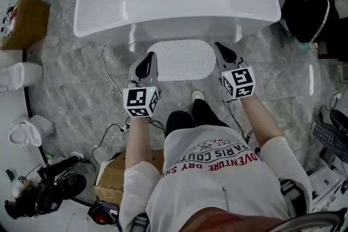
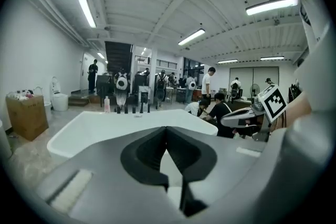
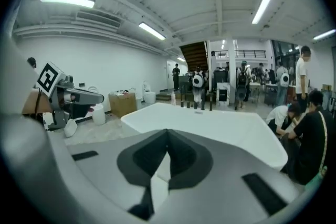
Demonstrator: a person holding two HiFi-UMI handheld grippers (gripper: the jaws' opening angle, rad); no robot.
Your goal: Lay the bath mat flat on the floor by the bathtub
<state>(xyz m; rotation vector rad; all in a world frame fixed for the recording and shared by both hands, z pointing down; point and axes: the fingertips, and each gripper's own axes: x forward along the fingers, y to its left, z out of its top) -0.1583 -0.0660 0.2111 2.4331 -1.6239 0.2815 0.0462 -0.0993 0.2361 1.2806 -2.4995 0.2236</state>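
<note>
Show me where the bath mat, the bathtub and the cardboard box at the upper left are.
bath mat [image 1: 182, 60], head view, middle of its dotted top.
bathtub [image 1: 179, 8], head view, bare inner floor.
cardboard box [image 1: 26, 23], head view, its brown surface.

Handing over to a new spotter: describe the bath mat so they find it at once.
Start at the large white bathtub. On the grey floor along its near side lies the bath mat, flat. It is a pale rounded rectangle, the only thing with a bumpy dotted surface.
</note>
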